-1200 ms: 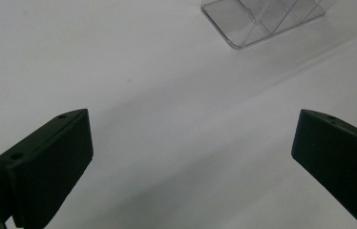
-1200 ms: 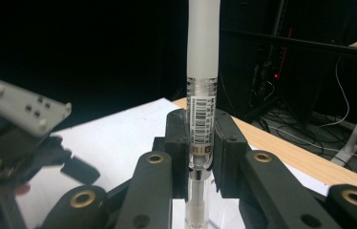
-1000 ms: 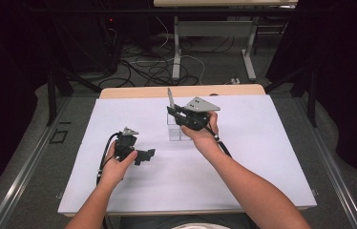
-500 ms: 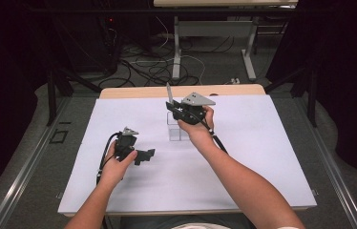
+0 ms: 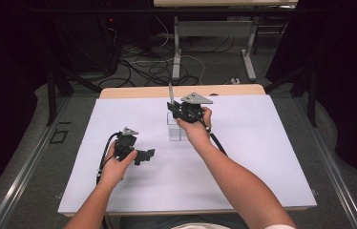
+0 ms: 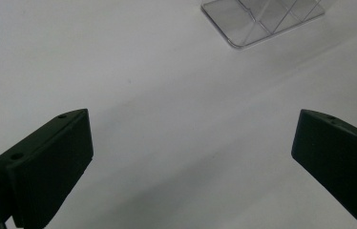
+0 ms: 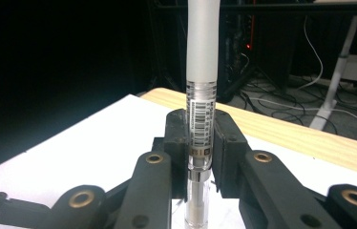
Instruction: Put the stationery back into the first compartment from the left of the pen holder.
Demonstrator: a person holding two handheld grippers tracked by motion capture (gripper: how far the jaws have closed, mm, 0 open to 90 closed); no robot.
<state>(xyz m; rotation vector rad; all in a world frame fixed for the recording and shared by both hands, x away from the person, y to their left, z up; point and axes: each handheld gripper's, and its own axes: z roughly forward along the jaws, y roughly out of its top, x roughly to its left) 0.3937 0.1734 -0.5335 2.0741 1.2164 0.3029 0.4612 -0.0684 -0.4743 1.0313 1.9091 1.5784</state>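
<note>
Above the middle of the white worktop (image 5: 243, 162), the right gripper (image 5: 182, 110) is clamped on a pen (image 7: 200, 95), holding it upright with its frosted cap end pointing up and its clear lower end pointing down. Seen in the right gripper view, the two black jaws press the barcoded part of the barrel from either side, and the pen stands straight between them. Directly below and just beside that gripper in the high view sits a clear plastic holder (image 5: 176, 130), resting on the worktop; its corner also shows at the top of the left gripper view (image 6: 262, 21). The left gripper (image 5: 144, 155) hovers low over the bare sheet, well apart from the holder, its jaws spread wide with nothing between them. Judging from this, the step in hand is the placing of the pen into the holder, or possibly its lifting out; the pictures alone cannot settle which, and whether the pen's tip is already inside the holder cannot be told. If it is going in, the next move calls for keeping the pen vertical, lining its lower end over an opening, and lowering it gently before letting go. A tilt could catch the rim and tip the light holder.
</note>
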